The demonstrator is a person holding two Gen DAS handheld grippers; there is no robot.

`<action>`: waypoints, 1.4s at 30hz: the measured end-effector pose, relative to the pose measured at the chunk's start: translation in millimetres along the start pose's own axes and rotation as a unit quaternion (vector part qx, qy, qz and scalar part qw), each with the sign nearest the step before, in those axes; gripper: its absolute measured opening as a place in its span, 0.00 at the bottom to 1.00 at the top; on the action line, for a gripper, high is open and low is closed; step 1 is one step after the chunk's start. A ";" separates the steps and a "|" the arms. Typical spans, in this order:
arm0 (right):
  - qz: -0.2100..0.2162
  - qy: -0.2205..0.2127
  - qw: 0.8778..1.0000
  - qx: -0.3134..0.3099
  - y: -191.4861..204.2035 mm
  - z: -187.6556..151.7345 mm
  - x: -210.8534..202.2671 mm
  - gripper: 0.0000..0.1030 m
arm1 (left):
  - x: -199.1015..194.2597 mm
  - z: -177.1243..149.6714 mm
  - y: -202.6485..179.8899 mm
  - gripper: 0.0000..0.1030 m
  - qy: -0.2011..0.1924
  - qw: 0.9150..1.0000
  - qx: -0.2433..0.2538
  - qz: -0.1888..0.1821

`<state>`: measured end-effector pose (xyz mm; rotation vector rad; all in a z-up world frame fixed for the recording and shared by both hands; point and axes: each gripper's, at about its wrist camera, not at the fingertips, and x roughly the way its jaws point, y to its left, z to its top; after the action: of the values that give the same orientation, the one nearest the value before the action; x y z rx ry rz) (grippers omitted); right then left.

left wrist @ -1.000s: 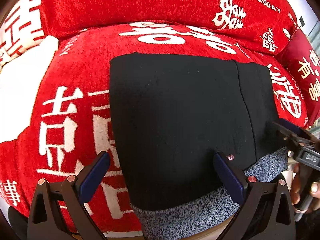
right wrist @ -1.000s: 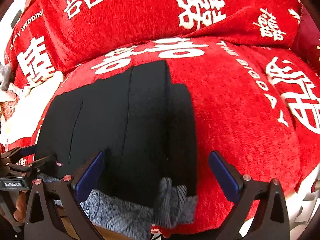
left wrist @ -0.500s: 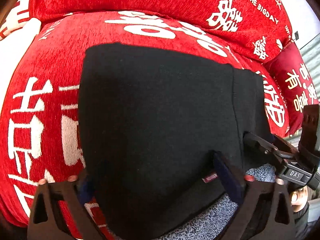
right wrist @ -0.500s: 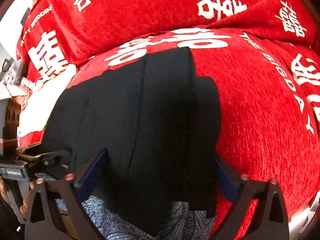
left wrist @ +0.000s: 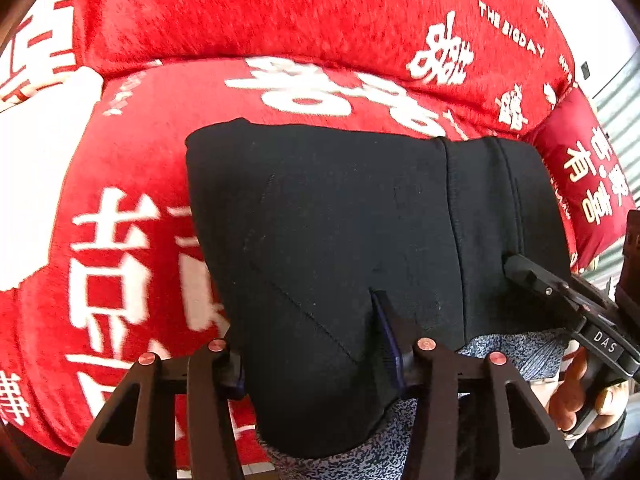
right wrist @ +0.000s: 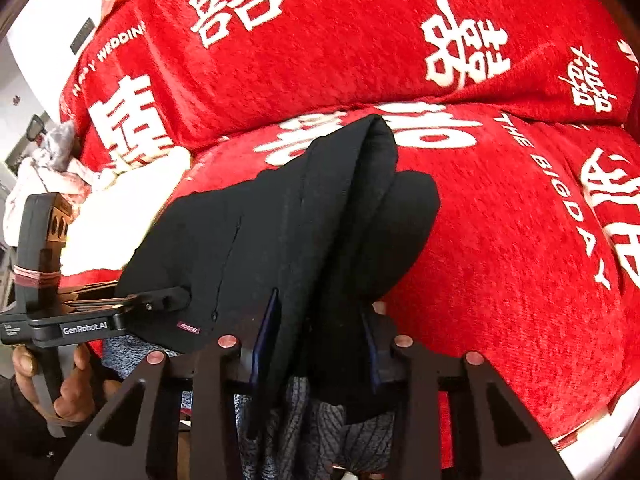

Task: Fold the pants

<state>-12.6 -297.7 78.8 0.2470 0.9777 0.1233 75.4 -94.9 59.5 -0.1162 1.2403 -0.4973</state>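
Red sofa cover (right wrist: 500,240) with white characters; red cushion (left wrist: 592,176) at side; bright daylight.

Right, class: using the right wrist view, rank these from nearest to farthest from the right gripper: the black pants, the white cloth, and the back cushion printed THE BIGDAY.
1. black pants: clamped between the fingers of the right gripper, bottom centre.
2. white cloth: on the seat, off to the left.
3. back cushion: upright behind the seat, top of view.

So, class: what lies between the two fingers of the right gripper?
A bunched fold of the black pants fills the right gripper; its fingers have closed on it, in the right wrist view.
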 end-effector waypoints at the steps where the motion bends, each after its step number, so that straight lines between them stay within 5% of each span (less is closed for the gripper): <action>1: 0.004 -0.003 1.000 -0.002 5.5 2.8 -0.4 0.40 | -5.9 2.7 3.3 0.49 -0.005 1.000 -0.001 0.001; 13: 0.045 0.001 0.998 -0.042 93.5 40.9 41.4 0.40 | -57.0 28.7 88.6 0.49 -0.036 0.997 -0.044 0.052; 24: 0.037 0.053 0.998 -0.016 98.2 32.7 100.6 0.41 | -18.8 25.4 142.4 0.56 0.008 0.996 -0.068 0.056; 30: 0.031 0.073 0.997 0.016 81.1 34.0 107.4 0.62 | -18.6 24.5 153.6 0.75 0.005 0.994 -0.092 0.051; 34: 0.035 0.055 0.997 0.041 68.1 37.6 87.4 0.76 | -40.2 19.5 159.0 0.75 -0.012 0.993 -0.100 0.066; 38: 0.017 -0.005 1.000 -0.014 86.9 28.6 46.2 0.80 | -73.8 7.4 154.7 0.75 -0.048 0.991 -0.102 0.077; 42: 0.023 -0.022 0.991 -0.133 130.3 -0.2 25.0 0.81 | -92.6 -10.4 117.8 0.75 -0.068 0.996 -0.045 0.041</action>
<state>2.1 -166.6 92.8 0.0270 0.9002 0.2874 79.4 50.7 96.0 -0.1723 1.1288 -0.3561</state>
